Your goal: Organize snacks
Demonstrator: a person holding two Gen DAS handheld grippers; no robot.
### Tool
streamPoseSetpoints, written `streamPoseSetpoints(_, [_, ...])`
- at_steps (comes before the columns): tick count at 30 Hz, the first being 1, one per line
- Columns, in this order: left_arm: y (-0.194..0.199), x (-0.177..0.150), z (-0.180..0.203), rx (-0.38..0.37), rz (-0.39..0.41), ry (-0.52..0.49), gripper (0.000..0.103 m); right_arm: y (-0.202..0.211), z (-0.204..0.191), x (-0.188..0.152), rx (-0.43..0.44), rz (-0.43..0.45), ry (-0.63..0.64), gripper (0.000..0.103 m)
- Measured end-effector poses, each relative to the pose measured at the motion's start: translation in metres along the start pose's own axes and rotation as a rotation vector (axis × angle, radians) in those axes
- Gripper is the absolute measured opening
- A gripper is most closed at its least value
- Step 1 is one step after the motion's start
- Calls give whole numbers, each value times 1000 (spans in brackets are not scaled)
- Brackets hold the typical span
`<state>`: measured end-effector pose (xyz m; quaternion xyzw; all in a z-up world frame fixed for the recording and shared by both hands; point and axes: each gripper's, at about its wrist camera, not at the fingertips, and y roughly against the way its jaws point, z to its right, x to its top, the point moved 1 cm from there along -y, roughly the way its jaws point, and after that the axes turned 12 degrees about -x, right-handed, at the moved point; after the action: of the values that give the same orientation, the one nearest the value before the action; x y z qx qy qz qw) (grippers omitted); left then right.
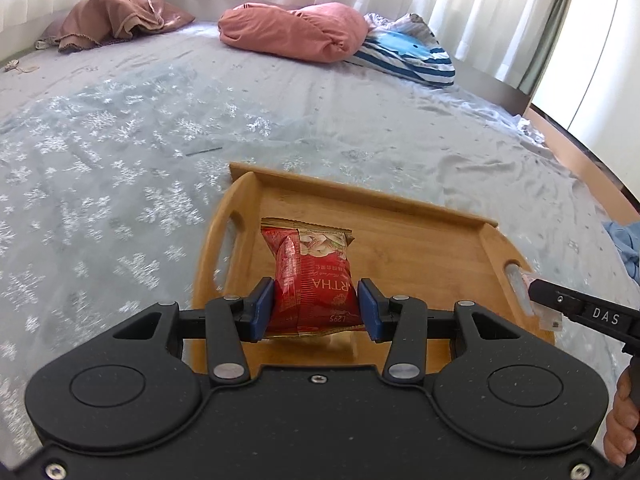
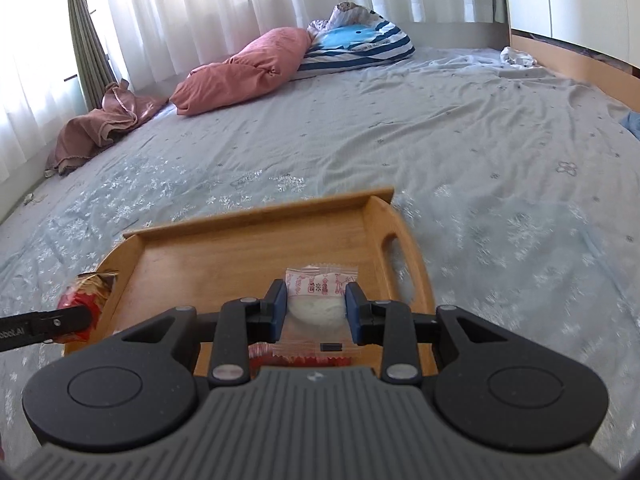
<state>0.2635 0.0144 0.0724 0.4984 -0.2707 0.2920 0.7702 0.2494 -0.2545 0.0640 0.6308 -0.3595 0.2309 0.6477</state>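
My left gripper (image 1: 316,308) is shut on a red snack bag (image 1: 314,280), holding it over the left part of a wooden tray (image 1: 420,248) that lies on the bed. Its blue pads press the bag from both sides. My right gripper (image 2: 316,308) is shut on a clear packet with a white snack (image 2: 318,300), held over the right half of the same tray (image 2: 224,256). In the right wrist view the red bag (image 2: 86,296) and the left gripper's finger appear at the tray's left end. The right gripper's tip with its packet (image 1: 540,304) shows at the tray's right handle.
The tray sits on a grey-blue bedsheet (image 1: 140,160) with snowflake print. A pink pillow (image 1: 296,32), a blue striped pillow (image 1: 408,56) and a brown blanket (image 1: 108,20) lie at the far side by white curtains. A wooden bed frame (image 2: 580,64) runs along the right. A hand (image 1: 620,420) is at the right edge.
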Motion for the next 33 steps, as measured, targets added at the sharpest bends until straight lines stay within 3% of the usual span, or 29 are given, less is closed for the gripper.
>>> streamPoseSetpoints(13, [-49,5,-11,58,-41,-15,43,-58,-12,0,-29,-75,13,36])
streamPoseSetpoints(33, [-57,-1,-16,99,-43,-64,43,-71,-9,-5,-55,-61,56,37])
